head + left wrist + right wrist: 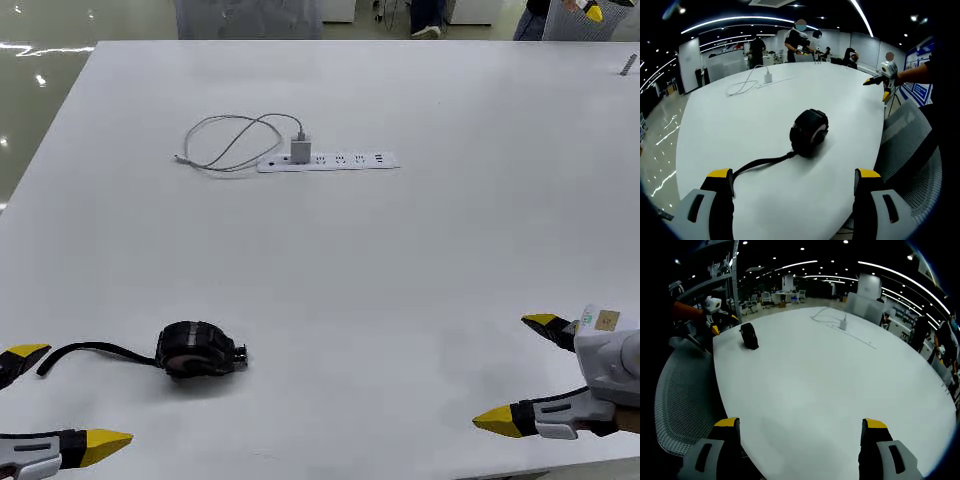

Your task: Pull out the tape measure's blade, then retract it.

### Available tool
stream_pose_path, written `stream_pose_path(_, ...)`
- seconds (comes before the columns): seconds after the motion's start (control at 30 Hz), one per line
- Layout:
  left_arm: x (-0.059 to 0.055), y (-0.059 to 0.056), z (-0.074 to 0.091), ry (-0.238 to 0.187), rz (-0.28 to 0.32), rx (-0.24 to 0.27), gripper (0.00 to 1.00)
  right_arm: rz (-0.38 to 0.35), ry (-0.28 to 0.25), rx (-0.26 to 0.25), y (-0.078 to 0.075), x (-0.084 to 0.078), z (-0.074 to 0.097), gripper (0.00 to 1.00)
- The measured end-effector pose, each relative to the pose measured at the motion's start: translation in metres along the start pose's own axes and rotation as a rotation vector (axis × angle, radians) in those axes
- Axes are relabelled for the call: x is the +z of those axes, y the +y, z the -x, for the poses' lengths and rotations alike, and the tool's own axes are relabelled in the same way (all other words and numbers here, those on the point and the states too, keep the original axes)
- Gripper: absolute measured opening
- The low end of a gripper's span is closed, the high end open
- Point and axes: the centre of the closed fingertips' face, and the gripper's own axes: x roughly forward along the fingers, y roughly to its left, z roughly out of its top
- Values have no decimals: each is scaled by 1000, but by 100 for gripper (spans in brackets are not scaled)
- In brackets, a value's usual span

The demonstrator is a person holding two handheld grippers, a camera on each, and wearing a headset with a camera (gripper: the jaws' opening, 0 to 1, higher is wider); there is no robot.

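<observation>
The left gripper (90, 392) hangs with its jaws spread wide and holds nothing. The tape measure (810, 131) lies on the white table (420, 260) straight ahead of those jaws, near them but not touching. Its black strap (762, 162) trails from the case back toward the gripper and ends between the two yellow tips. The case is black and round, and only a small tab shows at its end away from the left gripper.

The right gripper (499, 370) is also wide open and empty, over bare table. It is well apart from the tape measure, which sits far ahead of it and to its left in the right gripper view. The two grippers face each other across the near edge of the table, with the tape measure between them, much closer to the left one.

Farther out, beyond both grippers, a power strip (330, 161) lies flat with a white charger (301, 152) plugged in and its cable (225, 145) looped beside it.
</observation>
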Motion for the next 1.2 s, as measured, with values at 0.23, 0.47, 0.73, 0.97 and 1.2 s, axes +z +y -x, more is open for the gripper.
stream_pose_path(0.23, 12, -4, -5, 1, -33, -77, 99, 33, 17, 39, 3, 9, -7, 99)
stream_pose_path(0.47, 18, -4, -15, 59, -119, -145, 98, 36, 19, 82, 4, 23, -13, 99)
stream_pose_path(0.73, 33, -9, -33, 125, -237, -227, 92, 100, 19, 114, 5, 43, -27, 99)
stream_pose_path(0.97, 46, -12, -53, 185, -337, -278, 91, 149, 6, 156, 12, 57, -44, 99)
stream_pose_path(1.2, 48, -15, -69, 252, -398, -328, 82, 178, 14, 193, 20, 71, -58, 99)
